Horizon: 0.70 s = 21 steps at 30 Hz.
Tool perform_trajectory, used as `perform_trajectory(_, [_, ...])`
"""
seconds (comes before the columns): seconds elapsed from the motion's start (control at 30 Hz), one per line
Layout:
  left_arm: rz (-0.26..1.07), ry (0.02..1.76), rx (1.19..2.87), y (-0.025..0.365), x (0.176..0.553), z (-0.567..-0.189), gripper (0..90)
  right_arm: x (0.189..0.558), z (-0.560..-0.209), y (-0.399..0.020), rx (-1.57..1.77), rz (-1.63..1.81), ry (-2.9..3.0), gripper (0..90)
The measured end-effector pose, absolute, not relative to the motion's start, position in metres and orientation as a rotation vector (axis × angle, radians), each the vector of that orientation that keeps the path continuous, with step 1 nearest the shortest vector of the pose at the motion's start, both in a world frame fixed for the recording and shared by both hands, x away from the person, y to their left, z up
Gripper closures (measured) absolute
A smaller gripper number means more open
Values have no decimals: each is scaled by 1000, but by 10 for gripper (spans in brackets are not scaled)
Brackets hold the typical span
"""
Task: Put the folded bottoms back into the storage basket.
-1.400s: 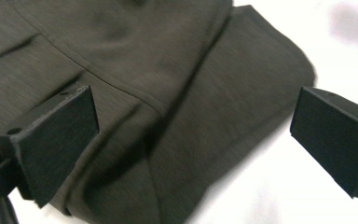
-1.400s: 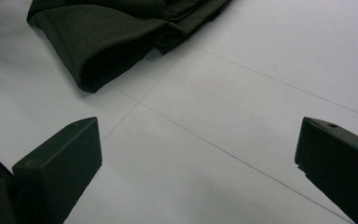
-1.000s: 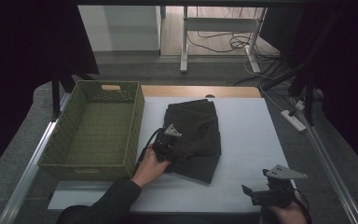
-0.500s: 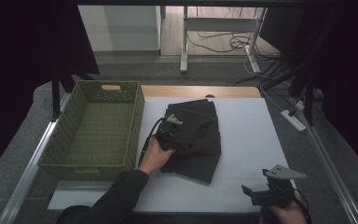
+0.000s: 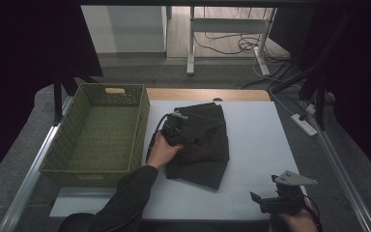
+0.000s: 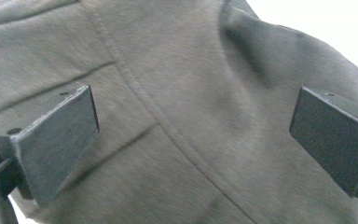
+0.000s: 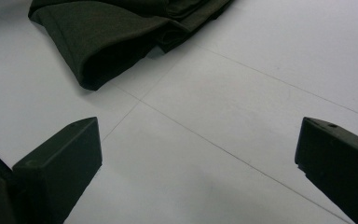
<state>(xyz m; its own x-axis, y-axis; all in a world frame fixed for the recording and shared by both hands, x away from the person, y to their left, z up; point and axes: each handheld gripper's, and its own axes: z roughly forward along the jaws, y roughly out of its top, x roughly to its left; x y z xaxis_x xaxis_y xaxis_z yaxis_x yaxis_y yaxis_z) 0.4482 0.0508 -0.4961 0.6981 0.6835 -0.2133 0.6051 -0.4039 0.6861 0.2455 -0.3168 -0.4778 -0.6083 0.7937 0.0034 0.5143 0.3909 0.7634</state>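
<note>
A dark folded garment (image 5: 203, 142) lies on the white table top (image 5: 256, 130), just right of a green woven basket (image 5: 96, 133). My left gripper (image 5: 179, 129) rests over the garment's left part, held by a hand. Its own view looks straight onto the grey-brown cloth (image 6: 191, 102), with both jaws wide apart and nothing between them: the left gripper (image 6: 193, 126) is open. My right gripper (image 5: 265, 200) hovers low near the table's front right edge, open over bare table (image 7: 223, 140). The garment's folded corner (image 7: 107, 42) lies ahead of it, apart from the right gripper (image 7: 198, 154).
The basket is empty and takes the table's left side. A wooden strip (image 5: 207, 94) runs along the table's far edge. Beyond it stand desk legs (image 5: 191, 43) and loose cables (image 5: 232, 46) on the floor. A power strip (image 5: 303, 124) lies off the table's right side.
My left gripper has moved away from me, up over the garment from its near left edge toward its middle. The right gripper has stayed put.
</note>
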Motion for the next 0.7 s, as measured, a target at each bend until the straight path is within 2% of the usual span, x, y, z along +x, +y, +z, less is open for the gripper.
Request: perform_trajectory(0.7, [180, 1094, 2132, 52, 494, -503, 20, 245, -478, -316, 1121, 1062, 2301, 10])
